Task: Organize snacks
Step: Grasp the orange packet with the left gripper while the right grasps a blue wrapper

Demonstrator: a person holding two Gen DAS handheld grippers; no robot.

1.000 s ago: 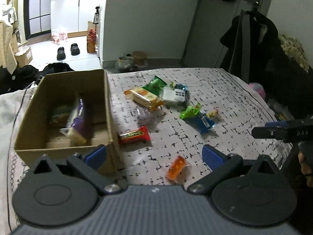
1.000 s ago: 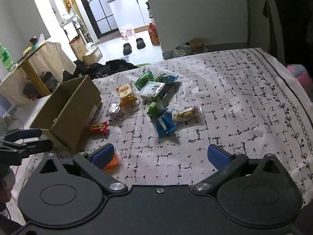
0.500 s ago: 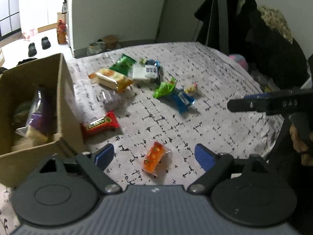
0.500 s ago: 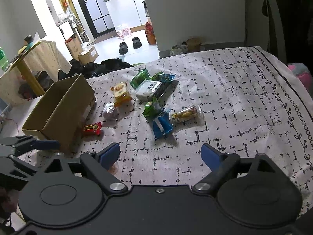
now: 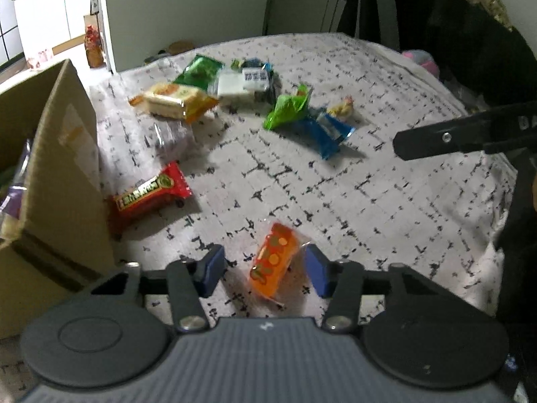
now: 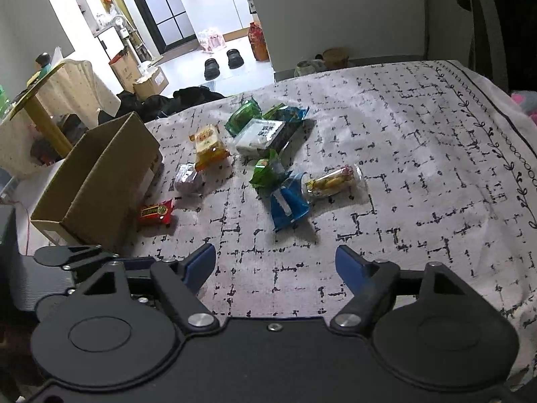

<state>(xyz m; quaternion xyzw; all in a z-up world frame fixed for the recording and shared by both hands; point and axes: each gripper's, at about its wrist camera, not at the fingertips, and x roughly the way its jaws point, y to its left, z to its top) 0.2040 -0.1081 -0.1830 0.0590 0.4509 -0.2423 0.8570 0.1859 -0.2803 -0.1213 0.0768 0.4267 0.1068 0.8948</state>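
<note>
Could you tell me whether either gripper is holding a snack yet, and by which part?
Nothing held yet. The left gripper is closing around the orange packet, pads not pressing; the right gripper is closing on nothing.

Snacks (image 6: 265,141) right of box (image 6: 100,181)

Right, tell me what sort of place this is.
Most likely a lived-in home, probably a bedroom or studio. The snacks lie on a patterned bedspread, dark coats hang by the wall, and slippers sit on the floor before white kitchen cabinets.
</note>
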